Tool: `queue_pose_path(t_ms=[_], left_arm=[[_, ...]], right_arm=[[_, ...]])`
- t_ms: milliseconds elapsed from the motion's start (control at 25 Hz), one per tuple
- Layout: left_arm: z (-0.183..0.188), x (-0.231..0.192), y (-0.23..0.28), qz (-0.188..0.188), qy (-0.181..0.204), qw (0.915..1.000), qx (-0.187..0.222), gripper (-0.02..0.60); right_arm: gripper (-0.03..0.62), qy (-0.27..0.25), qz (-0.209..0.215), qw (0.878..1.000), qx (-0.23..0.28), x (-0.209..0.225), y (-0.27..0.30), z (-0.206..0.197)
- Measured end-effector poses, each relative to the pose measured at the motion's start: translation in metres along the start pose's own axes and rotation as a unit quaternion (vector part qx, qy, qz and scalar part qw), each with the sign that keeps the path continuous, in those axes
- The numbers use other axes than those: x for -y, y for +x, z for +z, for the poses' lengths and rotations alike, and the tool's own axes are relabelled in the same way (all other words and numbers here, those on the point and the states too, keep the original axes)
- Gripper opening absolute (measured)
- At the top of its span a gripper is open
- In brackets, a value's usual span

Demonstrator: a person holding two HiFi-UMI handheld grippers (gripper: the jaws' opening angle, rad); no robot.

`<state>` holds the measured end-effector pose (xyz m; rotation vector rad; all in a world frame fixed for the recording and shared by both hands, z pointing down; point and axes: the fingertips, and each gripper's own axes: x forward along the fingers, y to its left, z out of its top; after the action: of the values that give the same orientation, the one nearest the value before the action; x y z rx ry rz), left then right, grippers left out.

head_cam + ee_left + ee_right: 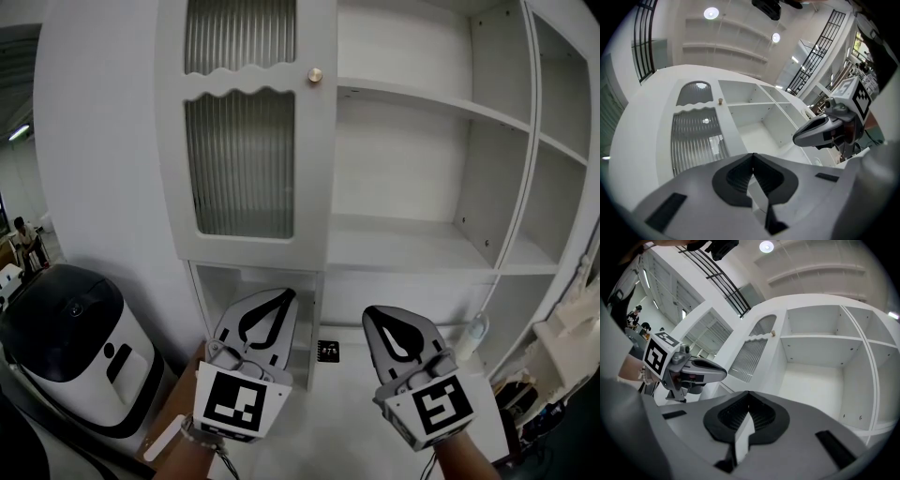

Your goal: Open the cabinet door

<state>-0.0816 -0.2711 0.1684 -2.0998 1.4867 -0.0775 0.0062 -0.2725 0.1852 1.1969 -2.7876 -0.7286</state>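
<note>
**Two grippers below a closed cabinet door, fingers pressed together and empty**

The white cabinet door with ribbed glass panes (239,159) sits flush in the left bay. Its small brass knob (315,75) is at 12 o'clock, well above the left gripper (284,294), and at 11 o'clock from the right gripper (369,312). Both point up toward it, I'd guess to line up a pinch, which needs the fingers parted first. Nothing blocks the way. A black-and-white rounded appliance (66,342) stands clear at 8 o'clock, and open white shelves (412,94) fill the right.
</note>
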Motion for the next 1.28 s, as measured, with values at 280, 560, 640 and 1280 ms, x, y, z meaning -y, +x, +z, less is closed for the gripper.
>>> queue_pose_path(t_ms=[280,560,640,1280], left_arm=[[0.018,-0.008,0.011,0.009,0.012,0.9996,0.022,-0.002],[0.045,-0.022,0.023,0.021,0.025,0.9983,0.048,-0.002],[0.052,-0.027,0.027,0.025,0.028,0.9978,0.055,-0.002],[0.091,-0.052,0.055,0.047,0.065,0.9922,0.096,-0.002]], right_arm=[[0.002,-0.01,0.002,1.0,0.014,0.004,0.005,0.017],[0.002,-0.014,-0.001,0.999,0.03,0.014,0.009,0.035],[0.002,-0.015,-0.003,0.999,0.036,0.017,0.011,0.04],[0.002,-0.049,-0.004,0.997,0.06,0.031,0.021,0.066]])
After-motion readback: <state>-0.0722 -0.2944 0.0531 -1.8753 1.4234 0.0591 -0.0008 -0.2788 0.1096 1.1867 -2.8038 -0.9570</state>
